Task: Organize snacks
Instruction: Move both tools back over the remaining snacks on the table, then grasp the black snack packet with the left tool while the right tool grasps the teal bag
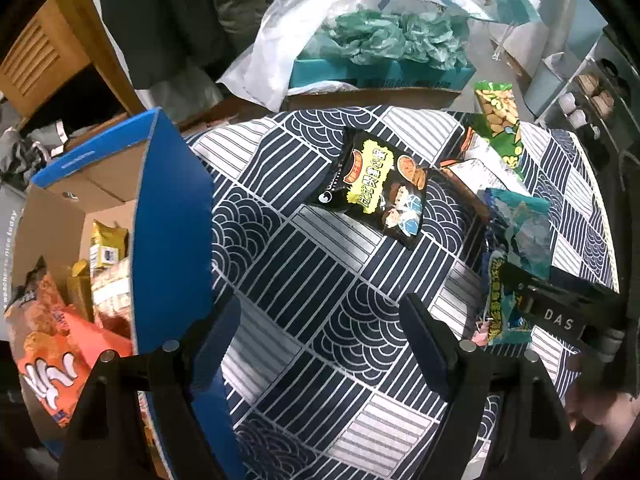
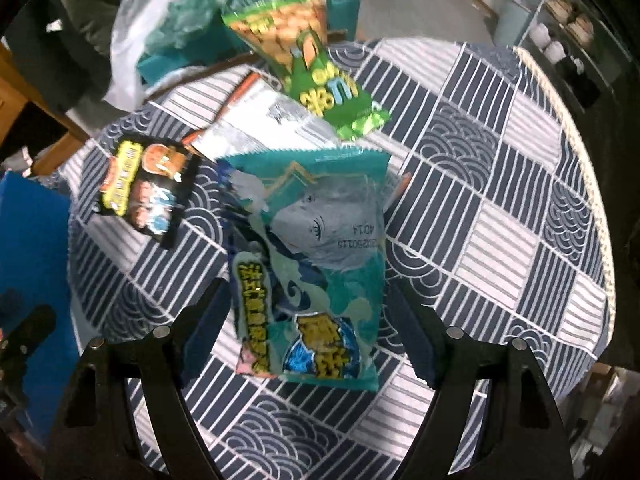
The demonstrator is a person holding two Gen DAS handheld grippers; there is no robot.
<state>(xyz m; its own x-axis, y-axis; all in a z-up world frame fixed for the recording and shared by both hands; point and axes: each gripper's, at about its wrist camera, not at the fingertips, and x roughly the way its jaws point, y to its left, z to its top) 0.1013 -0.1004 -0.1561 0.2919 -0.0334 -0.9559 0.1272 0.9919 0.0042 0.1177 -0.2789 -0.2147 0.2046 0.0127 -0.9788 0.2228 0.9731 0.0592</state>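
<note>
My right gripper [image 2: 308,292] points down over a teal snack bag [image 2: 320,220] lying on the patterned tablecloth [image 2: 500,216]. Its fingers stand on either side of the bag's lower half, open, and I see no pad pressing it. Behind the teal bag lie a white packet [image 2: 260,120], a green peanut bag [image 2: 304,52] and a black snack bag [image 2: 148,184]. My left gripper [image 1: 320,308] hangs open and empty over bare cloth, beside a blue cardboard box [image 1: 176,220] holding several snack bags [image 1: 60,340]. The black bag [image 1: 372,188] lies ahead of it, and the right gripper [image 1: 560,312] shows at the right.
Beyond the round table's far edge stands a carton with teal plastic bags [image 1: 380,40] and a white plastic bag [image 1: 276,48]. Wooden furniture [image 1: 44,56] is at the far left and a shelf [image 1: 592,92] at the right. The table's rim [image 2: 592,160] curves close on the right.
</note>
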